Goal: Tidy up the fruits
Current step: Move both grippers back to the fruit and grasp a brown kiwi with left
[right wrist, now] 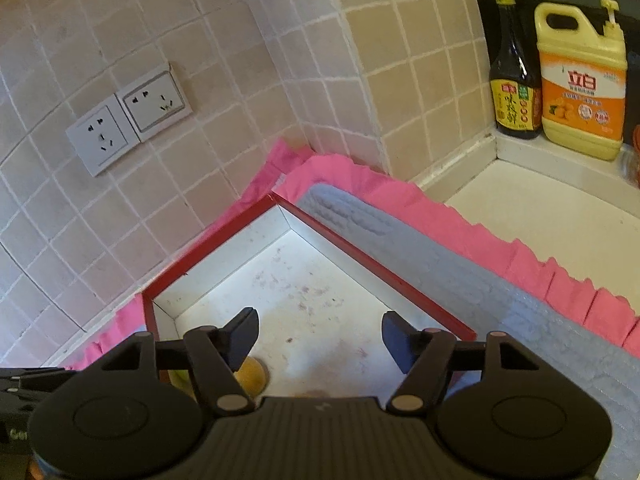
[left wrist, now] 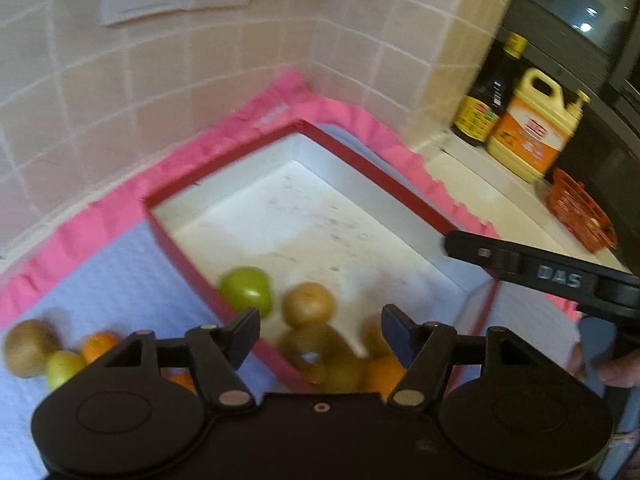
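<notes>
A red-rimmed white box (left wrist: 400, 184) sits on a grey mat with pink edging. Inside its near end lie a green apple (left wrist: 246, 290), brown pears (left wrist: 308, 304) and an orange (left wrist: 382, 372). Outside the box on the mat are a brown pear (left wrist: 26, 346), a yellow-green fruit (left wrist: 62, 368) and an orange (left wrist: 100, 346). My left gripper (left wrist: 320, 334) is open and empty above the fruits in the box. My right gripper (right wrist: 320, 336) is open and empty over the box (right wrist: 360, 264); a yellow fruit (right wrist: 252, 378) shows beneath its left finger. The right gripper's arm (left wrist: 540, 272) shows in the left view.
Tiled walls meet in a corner behind the box, with wall sockets (right wrist: 128, 120). A dark sauce bottle (right wrist: 514, 64) and a yellow detergent jug (right wrist: 582, 80) stand on the white counter (right wrist: 540, 220) at the right. A red basket (left wrist: 580, 210) sits farther right.
</notes>
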`<state>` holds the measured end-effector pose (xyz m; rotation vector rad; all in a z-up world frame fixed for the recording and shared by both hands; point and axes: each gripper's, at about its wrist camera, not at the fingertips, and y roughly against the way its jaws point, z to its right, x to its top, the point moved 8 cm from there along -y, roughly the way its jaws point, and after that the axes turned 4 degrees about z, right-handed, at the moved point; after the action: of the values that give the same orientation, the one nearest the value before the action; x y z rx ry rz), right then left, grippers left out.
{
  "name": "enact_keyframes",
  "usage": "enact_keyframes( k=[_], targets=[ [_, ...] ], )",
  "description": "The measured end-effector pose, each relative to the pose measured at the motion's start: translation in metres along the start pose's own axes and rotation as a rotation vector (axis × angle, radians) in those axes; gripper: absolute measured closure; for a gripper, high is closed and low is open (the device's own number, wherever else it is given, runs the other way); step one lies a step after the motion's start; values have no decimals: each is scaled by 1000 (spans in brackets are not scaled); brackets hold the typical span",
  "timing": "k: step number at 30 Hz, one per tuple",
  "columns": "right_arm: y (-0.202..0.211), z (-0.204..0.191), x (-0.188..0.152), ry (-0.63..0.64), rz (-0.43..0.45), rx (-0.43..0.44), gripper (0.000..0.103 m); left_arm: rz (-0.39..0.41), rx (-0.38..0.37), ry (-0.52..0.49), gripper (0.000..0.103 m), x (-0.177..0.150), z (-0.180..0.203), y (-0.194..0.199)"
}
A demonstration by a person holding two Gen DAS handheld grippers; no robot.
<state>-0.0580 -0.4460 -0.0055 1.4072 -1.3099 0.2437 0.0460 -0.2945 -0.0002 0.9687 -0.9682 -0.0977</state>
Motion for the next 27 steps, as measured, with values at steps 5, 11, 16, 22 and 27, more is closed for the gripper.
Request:
enact_keyframes(
  k=[5, 11, 16, 22, 27],
  targets=[
    [0, -26, 8, 31, 25, 30, 33, 25, 88, 52, 23, 8, -40, 12],
    [-7, -67, 11, 73, 22, 85, 33, 51, 168, 115, 23, 14, -92, 29],
    [-16, -111, 5, 134, -3, 151, 33, 52, 234, 179, 24, 10, -136, 45],
    [-26, -159, -15, 192, -52, 228, 33, 38, 313, 238, 24, 0, -190, 57],
    [-31, -194, -45, 248, -117, 289, 33, 11, 356, 283, 24, -10, -224, 61]
  ],
)
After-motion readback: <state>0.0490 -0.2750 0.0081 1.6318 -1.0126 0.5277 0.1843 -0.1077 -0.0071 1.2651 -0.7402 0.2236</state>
